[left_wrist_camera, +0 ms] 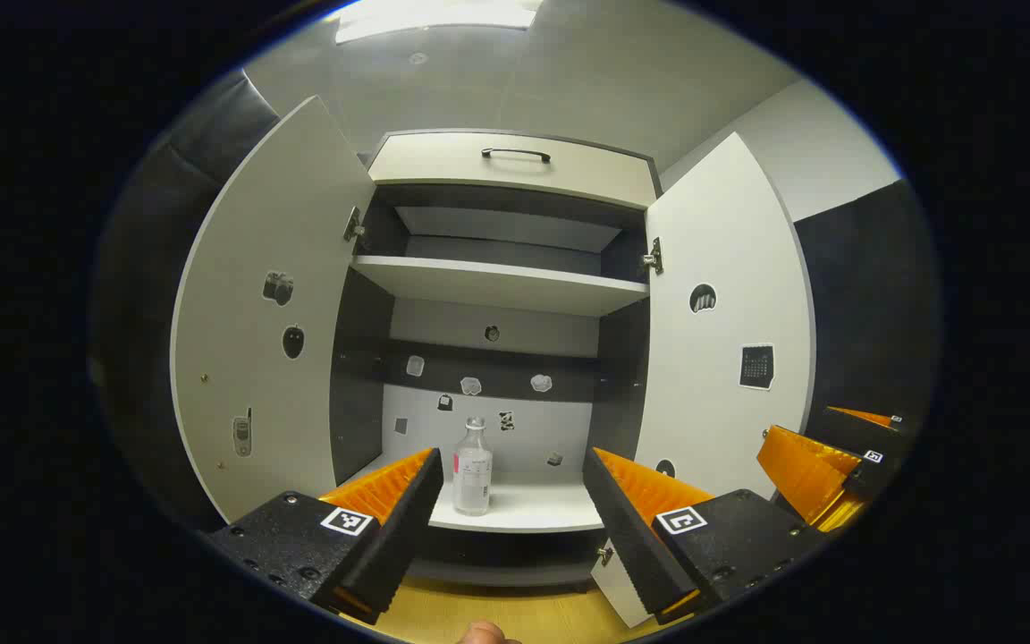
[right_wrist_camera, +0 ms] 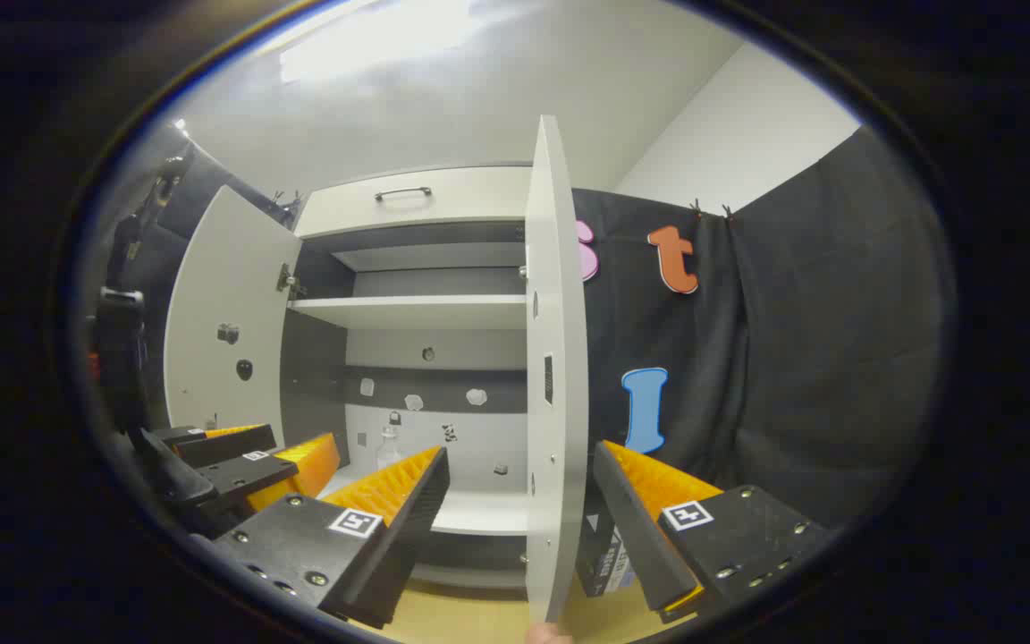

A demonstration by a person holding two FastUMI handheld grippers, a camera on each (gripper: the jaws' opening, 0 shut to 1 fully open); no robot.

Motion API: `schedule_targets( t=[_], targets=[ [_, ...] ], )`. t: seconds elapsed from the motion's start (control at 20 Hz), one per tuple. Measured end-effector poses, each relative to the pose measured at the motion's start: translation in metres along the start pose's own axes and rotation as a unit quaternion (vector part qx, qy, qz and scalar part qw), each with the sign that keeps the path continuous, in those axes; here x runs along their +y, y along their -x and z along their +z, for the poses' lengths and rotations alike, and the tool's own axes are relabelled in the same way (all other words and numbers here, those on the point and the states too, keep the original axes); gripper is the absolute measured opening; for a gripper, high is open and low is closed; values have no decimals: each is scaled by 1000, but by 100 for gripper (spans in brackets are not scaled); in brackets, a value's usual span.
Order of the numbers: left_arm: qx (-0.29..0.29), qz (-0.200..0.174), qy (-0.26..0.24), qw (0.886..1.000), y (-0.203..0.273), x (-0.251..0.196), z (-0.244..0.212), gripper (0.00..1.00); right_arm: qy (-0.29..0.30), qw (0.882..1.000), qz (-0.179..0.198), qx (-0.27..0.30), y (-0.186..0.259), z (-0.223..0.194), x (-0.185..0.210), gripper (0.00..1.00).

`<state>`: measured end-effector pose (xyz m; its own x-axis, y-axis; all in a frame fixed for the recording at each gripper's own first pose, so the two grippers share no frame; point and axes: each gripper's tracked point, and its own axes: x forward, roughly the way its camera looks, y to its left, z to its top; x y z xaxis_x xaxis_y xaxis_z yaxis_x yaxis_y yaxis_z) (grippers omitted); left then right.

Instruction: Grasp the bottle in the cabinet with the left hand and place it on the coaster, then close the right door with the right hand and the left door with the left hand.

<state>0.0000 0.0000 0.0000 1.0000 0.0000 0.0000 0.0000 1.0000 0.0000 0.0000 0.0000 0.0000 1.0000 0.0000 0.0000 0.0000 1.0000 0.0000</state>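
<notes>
A white-walled booth is seen, with the cabinet [left_wrist_camera: 515, 268] standing wide open. Nothing is done yet: the bottle [left_wrist_camera: 472, 468] is left upright on the lower shelf, untouched. The left gripper [left_wrist_camera: 513, 501] and right gripper [right_wrist_camera: 522, 510] are spread, empty. The right door [right_wrist_camera: 555, 358] is edge-on between the right fingers.

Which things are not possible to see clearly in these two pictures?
- Coaster: I cannot find it; the worktop is cut off by the bottom edge in the left gripper view.
- Bottle in the right gripper view: small, partly behind the right gripper.
- Bottle label, left gripper view: too small to read.
- Dark box behind the right door: mostly covered.
</notes>
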Motion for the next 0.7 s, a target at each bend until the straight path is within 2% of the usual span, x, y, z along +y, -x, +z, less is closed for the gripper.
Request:
schedule_targets(
  t=[0.7],
  targets=[
    [10, 5, -2, 1000, -11, 2, -11, 99, -4, 1000, -7, 1, -2, -3, -4, 98]
  ],
)
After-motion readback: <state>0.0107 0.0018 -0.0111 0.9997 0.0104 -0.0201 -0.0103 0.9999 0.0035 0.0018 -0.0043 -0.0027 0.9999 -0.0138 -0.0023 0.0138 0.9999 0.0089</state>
